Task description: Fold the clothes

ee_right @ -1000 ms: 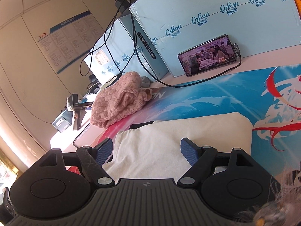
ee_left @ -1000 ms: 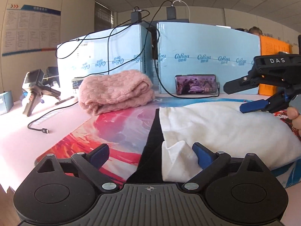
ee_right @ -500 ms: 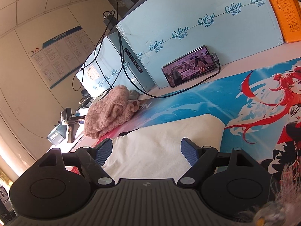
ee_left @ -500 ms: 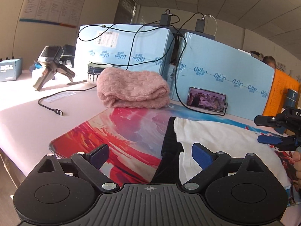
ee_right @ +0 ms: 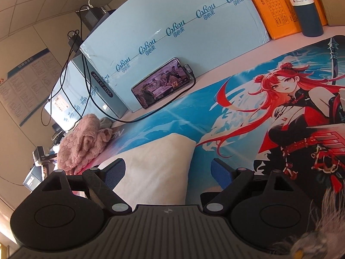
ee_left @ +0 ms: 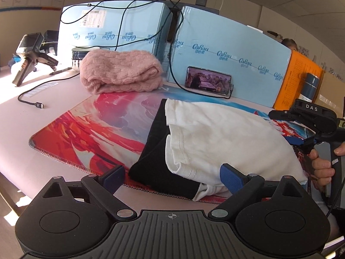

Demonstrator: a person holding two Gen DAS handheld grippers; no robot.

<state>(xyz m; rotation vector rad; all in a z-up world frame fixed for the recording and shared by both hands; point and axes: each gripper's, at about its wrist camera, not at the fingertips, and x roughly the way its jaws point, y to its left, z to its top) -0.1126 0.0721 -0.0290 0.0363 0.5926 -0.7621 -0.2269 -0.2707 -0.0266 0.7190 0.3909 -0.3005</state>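
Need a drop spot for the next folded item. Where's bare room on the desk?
Free: red mat corner between pink knitted sweater and white-and-black folded garment; printed mat right of it. Crowded: back edge with blue boxes, phone, cables.

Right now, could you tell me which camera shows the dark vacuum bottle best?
The right wrist view: the vacuum bottle stands near, its label readable, its top cropped. The left wrist view shows it small and far, beside the orange box.
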